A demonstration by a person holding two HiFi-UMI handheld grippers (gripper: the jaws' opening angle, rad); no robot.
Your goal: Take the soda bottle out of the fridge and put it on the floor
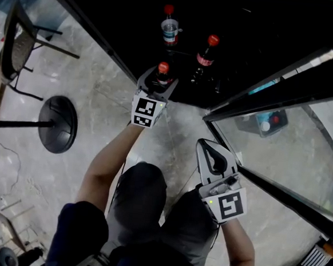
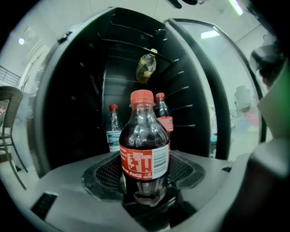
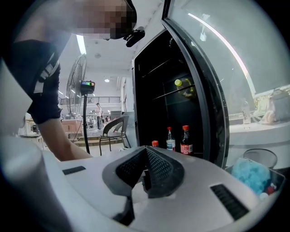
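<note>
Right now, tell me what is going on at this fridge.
A person at the open fridge holds a gripper in each hand. The left gripper has its fingers shut on a dark soda bottle at the fridge's front edge, not yet on the floor. A clear bottle and another dark bottle stand farther inside. The right gripper, shut and empty, hangs beside the glass door.

We can read only a small Coca-Cola script low on the red label of the soda bottle; its large white characters are illegible, with a barcode beside them.
</note>
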